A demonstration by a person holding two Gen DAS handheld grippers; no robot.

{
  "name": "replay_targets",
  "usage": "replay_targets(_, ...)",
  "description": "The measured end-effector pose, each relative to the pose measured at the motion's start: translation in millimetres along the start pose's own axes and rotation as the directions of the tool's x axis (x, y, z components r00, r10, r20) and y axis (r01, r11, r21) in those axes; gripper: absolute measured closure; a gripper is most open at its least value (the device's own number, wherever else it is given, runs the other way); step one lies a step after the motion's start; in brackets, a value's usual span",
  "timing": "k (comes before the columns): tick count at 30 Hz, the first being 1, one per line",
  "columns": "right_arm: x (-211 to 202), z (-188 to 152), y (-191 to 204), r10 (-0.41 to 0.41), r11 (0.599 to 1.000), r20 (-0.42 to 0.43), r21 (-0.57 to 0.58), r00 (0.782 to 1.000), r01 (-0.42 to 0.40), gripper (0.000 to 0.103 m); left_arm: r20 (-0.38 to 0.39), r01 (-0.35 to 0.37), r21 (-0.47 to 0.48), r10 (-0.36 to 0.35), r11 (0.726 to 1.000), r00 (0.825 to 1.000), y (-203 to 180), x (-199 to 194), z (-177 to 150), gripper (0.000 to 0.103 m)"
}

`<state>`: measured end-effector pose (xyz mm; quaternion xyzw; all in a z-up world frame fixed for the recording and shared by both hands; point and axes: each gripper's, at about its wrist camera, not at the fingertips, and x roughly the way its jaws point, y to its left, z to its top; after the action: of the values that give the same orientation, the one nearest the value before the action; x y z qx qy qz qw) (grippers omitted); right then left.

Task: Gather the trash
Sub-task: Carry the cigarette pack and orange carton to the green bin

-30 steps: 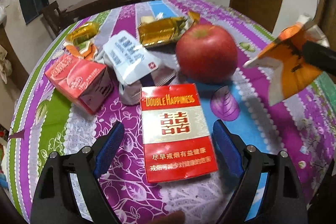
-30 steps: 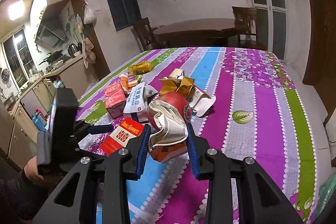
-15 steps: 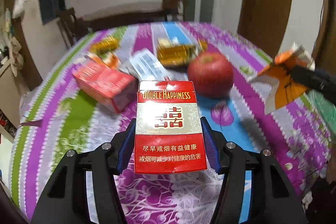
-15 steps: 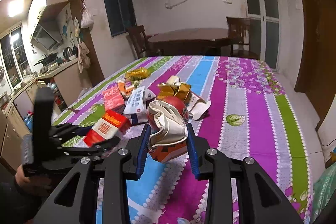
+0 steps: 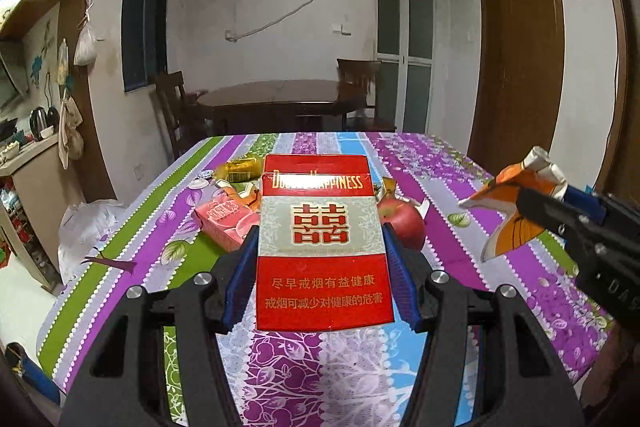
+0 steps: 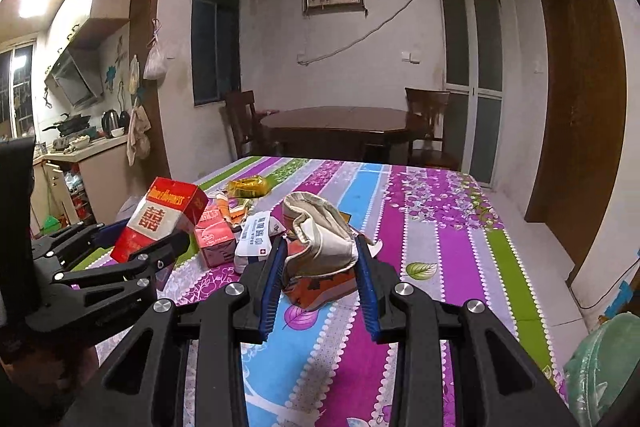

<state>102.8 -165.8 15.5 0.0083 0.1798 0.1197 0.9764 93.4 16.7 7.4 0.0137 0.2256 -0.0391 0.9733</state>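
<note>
Left gripper (image 5: 322,267) raised off the desk, pointing slightly downward, jaws just closed and clamped on the flanks of a red cigarette pack (image 5: 322,247). Right gripper (image 6: 320,279) alongside to the right, also aloft, jaws narrow, pinching a crumpled orange carton (image 6: 320,259).

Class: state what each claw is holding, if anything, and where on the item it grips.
Left claw: red cigarette pack, clamped by its two long side edges. Right claw: crumpled orange-and-white carton, pinched across its sides.
</note>
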Motion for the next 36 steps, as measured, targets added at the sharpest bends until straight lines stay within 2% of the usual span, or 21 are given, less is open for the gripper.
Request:
replay_targets(11,-16.4,-3.7,-3.6,-0.019,1.000,0.003,0.003,1.000,0.019,0.068,0.009,0.017,0.019,-0.018,1.000,1.000,-10.9,-1.1,3.1,0.047)
replay_targets(17,-35.5,-2.1,-32.7,-0.096,0.995,0.007,0.019,0.995,0.096,0.068,0.015,0.064,0.058,-0.065,0.996,0.998,-42.3,3.9,7.8,0.047)
replay_targets(21,-50.0,-1.1,-61.8,-0.160,0.987,0.010,0.030,0.987,0.159,0.068,0.014,0.124,0.092,-0.126,0.988,0.992,-74.0,6.3,10.5,0.047)
replay_targets(26,-77.3,0.2,-109.3,-0.243,0.969,0.012,0.057,0.970,0.242,0.068,0.003,0.211,0.131,-0.214,0.969,0.977,-118.3,10.9,13.8,0.047)
replay_targets(29,-97.9,-1.4,-142.9,-0.305,0.950,0.007,0.078,0.952,0.304,0.068,-0.005,0.261,0.156,-0.263,0.953,0.965,-148.5,12.5,13.5,0.047)
replay_targets(36,-145.7,-11.4,-217.1,-0.422,0.899,-0.029,0.114,0.906,0.423,0.068,-0.030,0.399,0.208,-0.402,0.893,0.915,-214.2,19.1,17.3,0.047)
